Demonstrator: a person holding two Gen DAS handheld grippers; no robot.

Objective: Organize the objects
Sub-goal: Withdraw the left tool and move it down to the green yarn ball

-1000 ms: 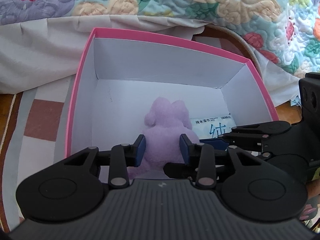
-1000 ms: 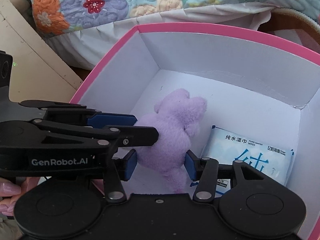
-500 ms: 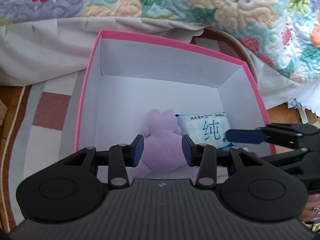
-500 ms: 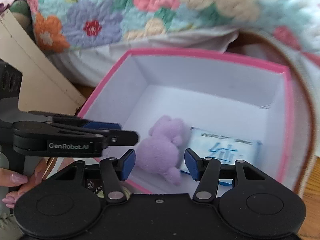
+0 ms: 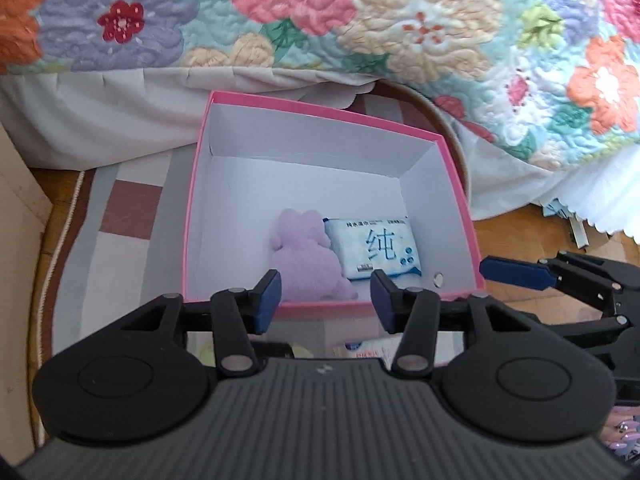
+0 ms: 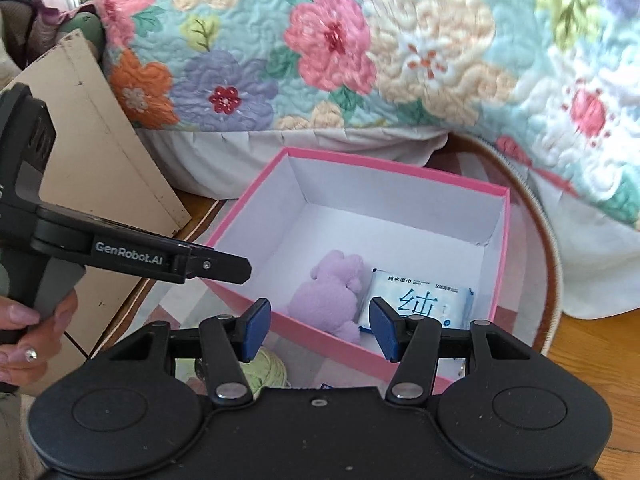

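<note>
A pink box (image 5: 192,216) with a white inside stands on a rug; it also shows in the right wrist view (image 6: 240,204). Inside lie a purple plush toy (image 5: 304,256) (image 6: 332,292) and a white and blue wipes pack (image 5: 374,248) (image 6: 420,294), side by side. My left gripper (image 5: 325,300) is open and empty, above the box's near rim. My right gripper (image 6: 318,330) is open and empty, also above the near rim. The right gripper shows at the right of the left wrist view (image 5: 516,274).
A flowered quilt (image 5: 360,20) hangs behind the box. A checked rug (image 5: 124,216) lies under it. A beige board (image 6: 104,168) leans at the left. A green yarn-like thing (image 6: 264,368) and a small packet (image 5: 368,350) lie in front of the box.
Both grippers have pulled back and up out of the box, open and empty. The plush toy and the wipes pack stay on the box floor.
</note>
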